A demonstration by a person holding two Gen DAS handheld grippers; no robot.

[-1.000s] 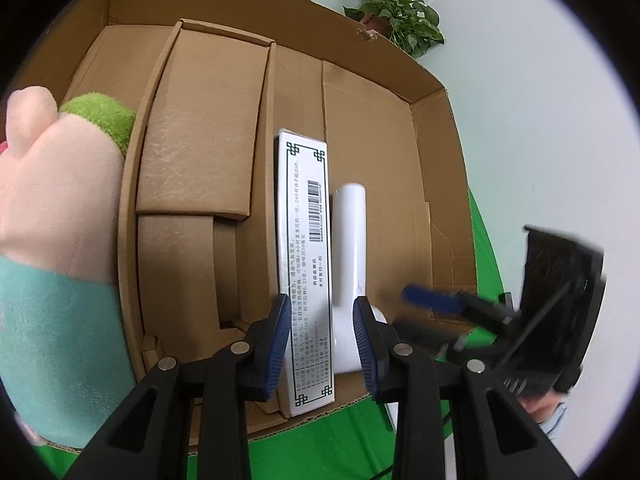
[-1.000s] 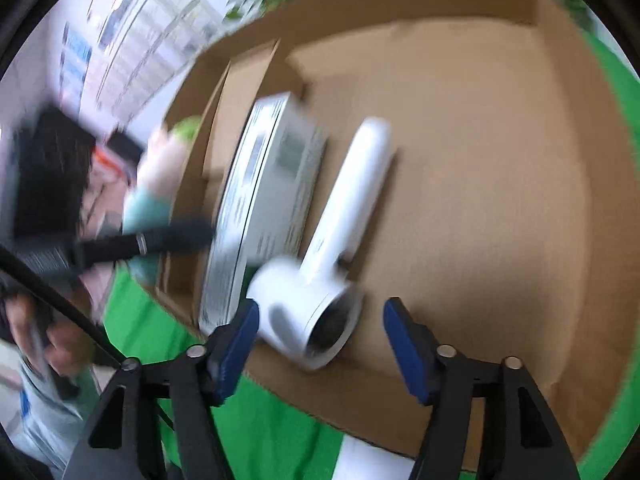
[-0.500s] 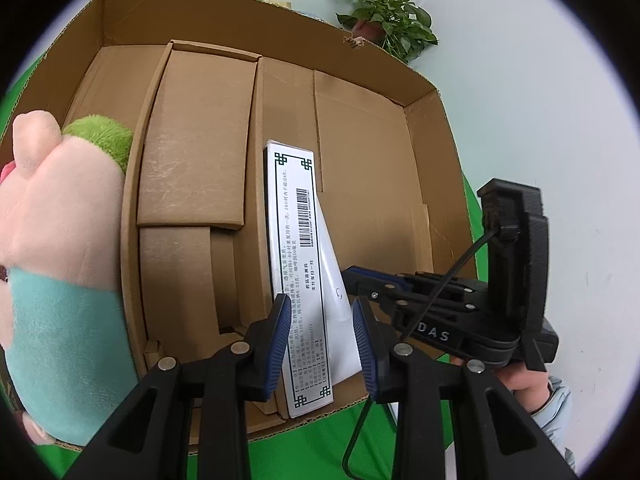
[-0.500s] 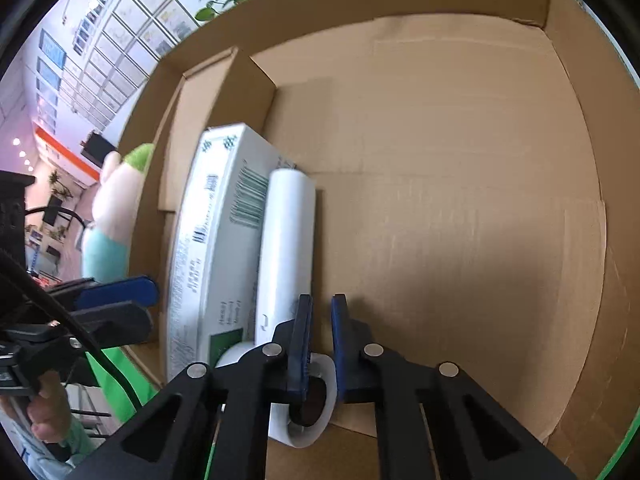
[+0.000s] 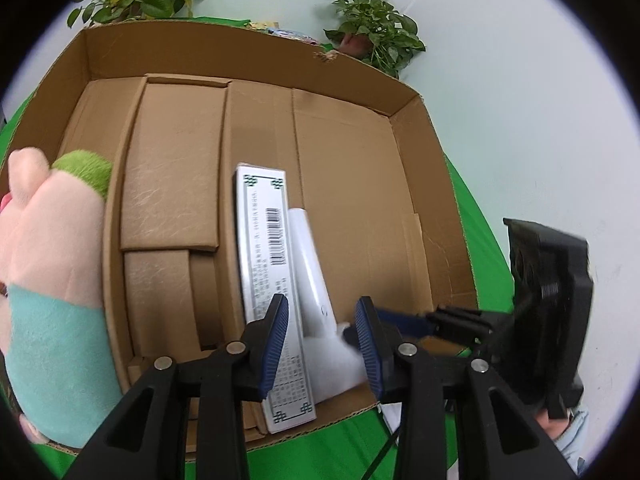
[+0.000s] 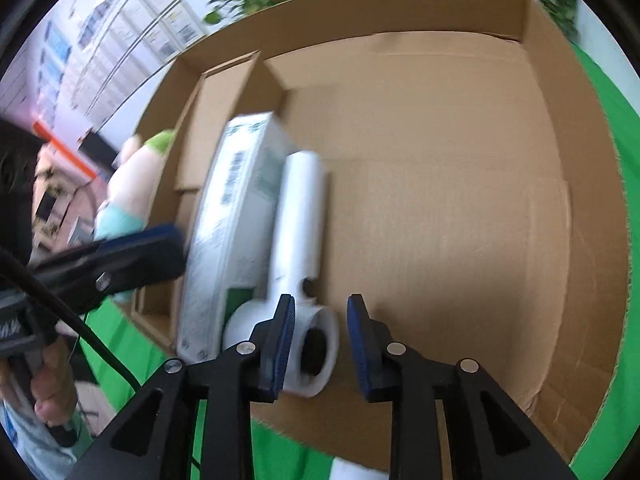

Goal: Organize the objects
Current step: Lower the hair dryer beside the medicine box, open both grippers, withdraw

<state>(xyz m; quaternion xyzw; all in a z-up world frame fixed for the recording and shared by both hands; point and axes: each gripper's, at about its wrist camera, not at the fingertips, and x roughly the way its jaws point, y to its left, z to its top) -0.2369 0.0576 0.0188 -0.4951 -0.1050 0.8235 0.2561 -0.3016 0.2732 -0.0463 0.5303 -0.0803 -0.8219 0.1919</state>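
Note:
A white hair dryer (image 6: 298, 216) lies in the open cardboard box (image 6: 440, 8), its handle alongside a long white printed carton (image 6: 236, 200). My right gripper (image 6: 320, 344) hovers over the dryer's round head at the box's near edge. Its jaws are opening, and the pads do not press on the dryer. In the left wrist view the hair dryer (image 5: 310, 264) and carton (image 5: 264, 240) lie below my left gripper (image 5: 322, 340). Its jaws are opening slightly and grip nothing.
A pink and teal plush toy (image 5: 52, 248) leans against the outside of the box's left wall (image 5: 108, 260). Folded cardboard inserts (image 5: 172, 184) fill the box's left part. Green cloth (image 5: 472, 232) covers the table. Potted plants (image 5: 372, 28) stand behind. A hand (image 6: 52, 392) holds the left gripper.
The dryer swung from tilted to parallel against the carton. The right gripper shut beside the dryer's head half a second ago; now it has opened and drawn back a little.

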